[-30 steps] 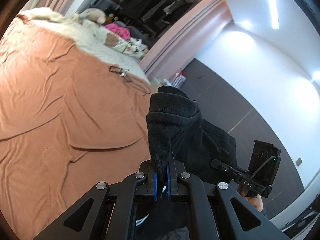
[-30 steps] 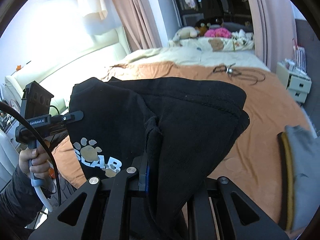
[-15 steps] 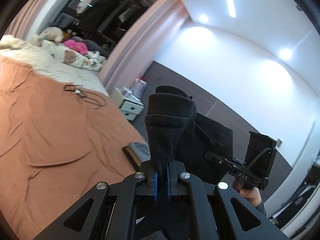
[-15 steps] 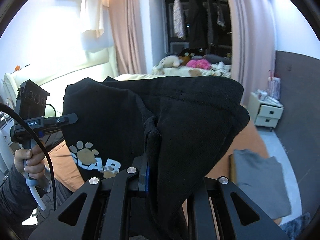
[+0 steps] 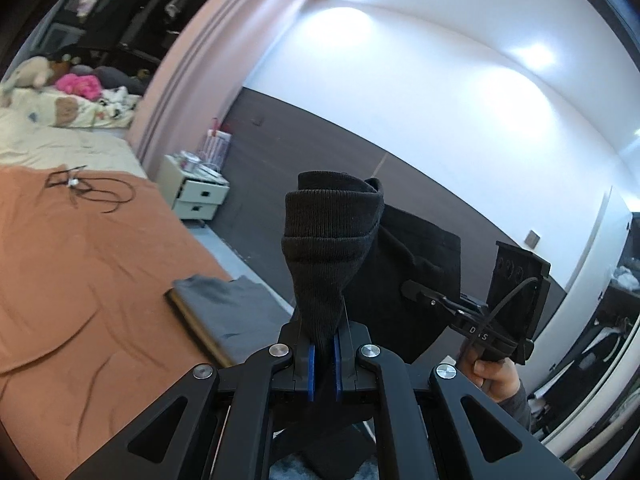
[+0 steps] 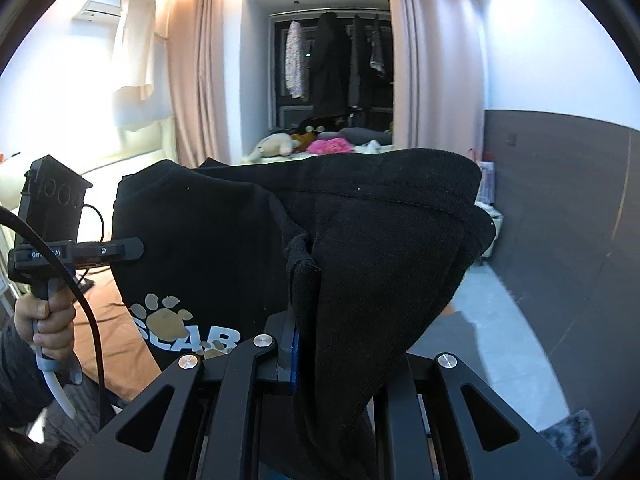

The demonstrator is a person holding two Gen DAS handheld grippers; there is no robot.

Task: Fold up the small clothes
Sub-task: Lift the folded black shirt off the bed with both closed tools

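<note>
both grippers carry one black garment [image 6: 208, 248] in the air between them, off the bed, likely so it hangs open and its edges can be lined up before it goes down. left gripper [image 5: 324, 354] has its blue pads pinched tight on a bunched ribbed edge of the cloth, probably a cuff or hem, which stands up in a thick roll above the jaws. right gripper [image 6: 298, 354] is likewise clamped on a fold of the same garment; only one blue pad shows, the other is buried under cloth that drapes over and hides most of the right side. in the right wrist view the left gripper sits off at the left in a person's hand [image 6: 48, 320], nose against the garment's edge, so the cloth is stretched sideways between two grip points. paw-print logo with letters [image 6: 180, 328] faces the right camera low down, so that side is likely the front, facing outward. orange bed cover [image 5: 80, 272] lies below and to the left, near its edge a folded grey garment [image 5: 232, 312] already laid flat on a thin dark board, looks like a finished piece parked aside. i judge the black one is mid-carry, fold not yet started. white nightstand [image 5: 196, 196] beyond the bed corner, loose cable [image 5: 92, 192] on the cover.
</note>
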